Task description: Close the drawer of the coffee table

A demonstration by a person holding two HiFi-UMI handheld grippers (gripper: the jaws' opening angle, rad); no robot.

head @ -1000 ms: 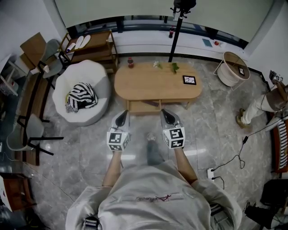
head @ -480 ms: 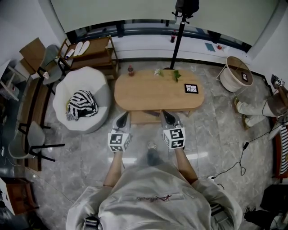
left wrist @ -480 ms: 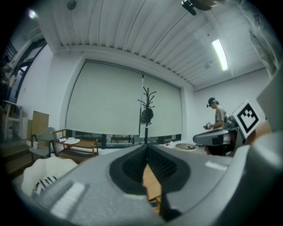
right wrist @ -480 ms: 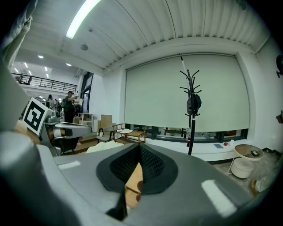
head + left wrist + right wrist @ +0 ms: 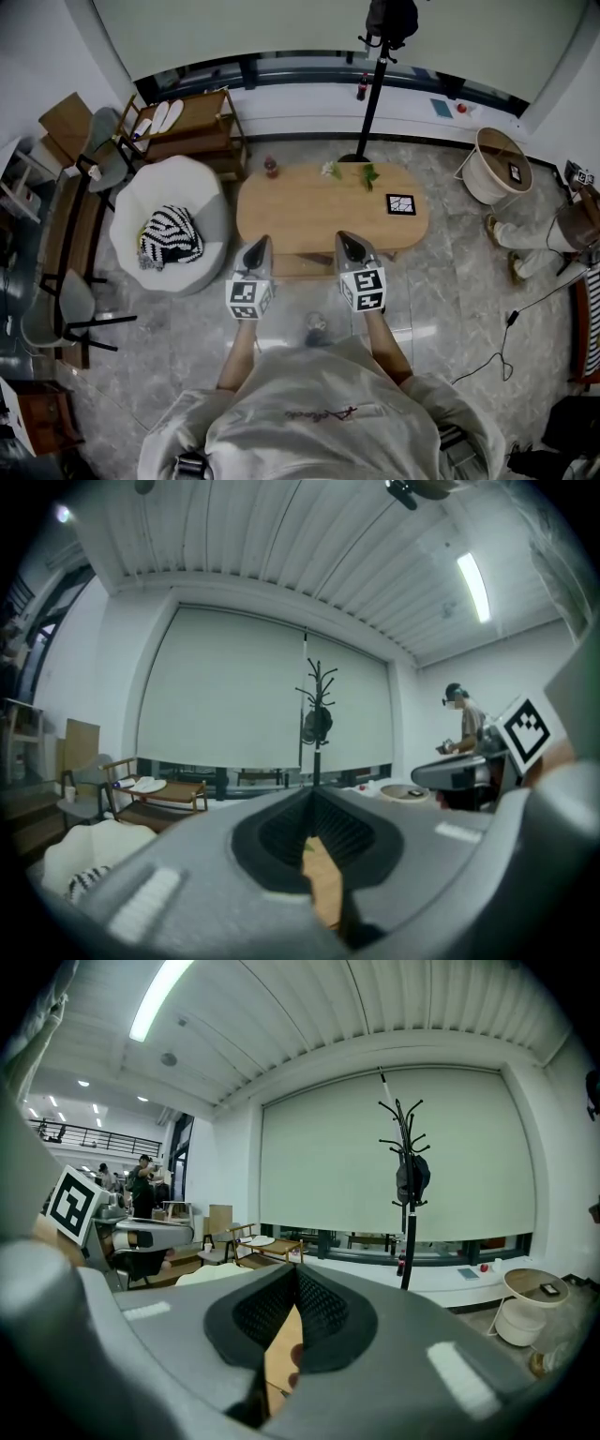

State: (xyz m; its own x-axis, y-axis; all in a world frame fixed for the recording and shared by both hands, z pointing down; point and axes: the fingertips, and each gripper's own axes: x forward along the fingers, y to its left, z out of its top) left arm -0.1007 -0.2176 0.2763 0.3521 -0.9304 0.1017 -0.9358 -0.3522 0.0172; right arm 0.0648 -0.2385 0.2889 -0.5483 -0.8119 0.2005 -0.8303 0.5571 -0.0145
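Hanging over the drawer [image 5: 300, 266], left tool [image 5: 259, 242] and right tool [image 5: 346, 237] are closed, empty.

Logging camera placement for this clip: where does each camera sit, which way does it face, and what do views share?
Head view: on the head, steeply down at the table; shirt, forearms, left gripper, right gripper show.
Left gripper view: on that gripper, along its shut jaws toward the coat stand.
Right gripper view: same, jaws shut.
Shared: coat stand, all three.
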